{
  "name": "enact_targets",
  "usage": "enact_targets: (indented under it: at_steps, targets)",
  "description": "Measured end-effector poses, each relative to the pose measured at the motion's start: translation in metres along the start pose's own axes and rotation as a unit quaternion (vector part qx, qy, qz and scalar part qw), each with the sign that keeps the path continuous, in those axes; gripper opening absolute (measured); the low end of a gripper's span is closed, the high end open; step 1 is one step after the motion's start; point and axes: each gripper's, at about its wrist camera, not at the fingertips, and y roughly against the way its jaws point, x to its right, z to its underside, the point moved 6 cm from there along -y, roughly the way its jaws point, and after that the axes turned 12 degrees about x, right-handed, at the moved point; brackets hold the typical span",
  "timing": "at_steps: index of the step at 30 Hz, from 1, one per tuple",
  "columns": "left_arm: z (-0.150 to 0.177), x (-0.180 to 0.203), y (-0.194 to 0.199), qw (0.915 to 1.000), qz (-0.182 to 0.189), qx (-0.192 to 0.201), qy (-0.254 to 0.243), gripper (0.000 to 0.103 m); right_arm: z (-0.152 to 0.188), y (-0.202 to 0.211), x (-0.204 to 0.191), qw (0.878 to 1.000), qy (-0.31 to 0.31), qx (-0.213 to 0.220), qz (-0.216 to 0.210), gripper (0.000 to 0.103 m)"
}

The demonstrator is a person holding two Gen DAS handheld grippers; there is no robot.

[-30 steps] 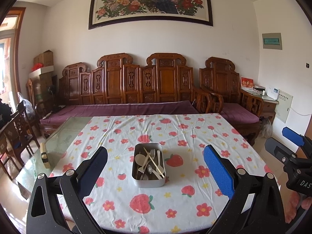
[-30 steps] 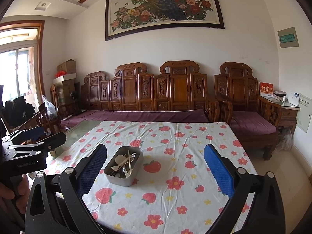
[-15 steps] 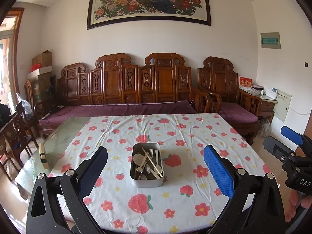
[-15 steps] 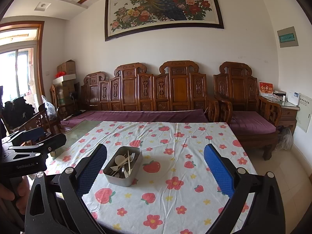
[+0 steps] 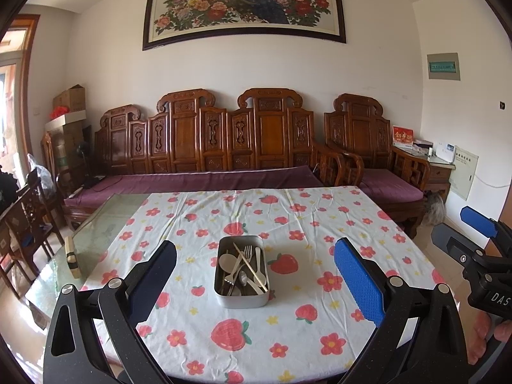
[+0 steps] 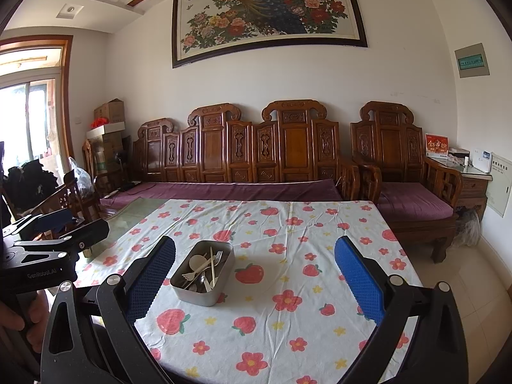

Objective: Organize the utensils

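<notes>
Both the left gripper (image 5: 255, 275) and right gripper (image 6: 255, 275) hang spread wide and empty above the flower-clothed bench (image 5: 320, 224), where spoons, forks and chopsticks (image 5: 244, 267) lie jumbled in a steel tin (image 5: 242, 299), handles crossed.

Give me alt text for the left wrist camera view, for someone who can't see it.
A metal tin holding a jumble of spoons, a fork and chopsticks sits on a floral tablecloth, framed by the open left gripper held back from it. A carved wooden sofa and a peacock painting fill the background.
</notes>
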Motion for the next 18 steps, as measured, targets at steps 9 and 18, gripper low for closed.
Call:
enact_targets:
  at_steps: [9, 18]
  targets:
    - [-0.0001, 0.0000, 0.0001, 1.0000, 0.000, 0.000, -0.001, 0.095, 0.0002, -0.0001, 0.0001, 1.000, 0.000, 0.000, 0.000, 0.100]
    - [-0.0012, -0.0011, 0.0008, 1.0000, 0.001, 0.001, 0.000, 0.095, 0.0004, -0.0001, 0.0003, 1.000, 0.000, 0.000, 0.000, 0.100]
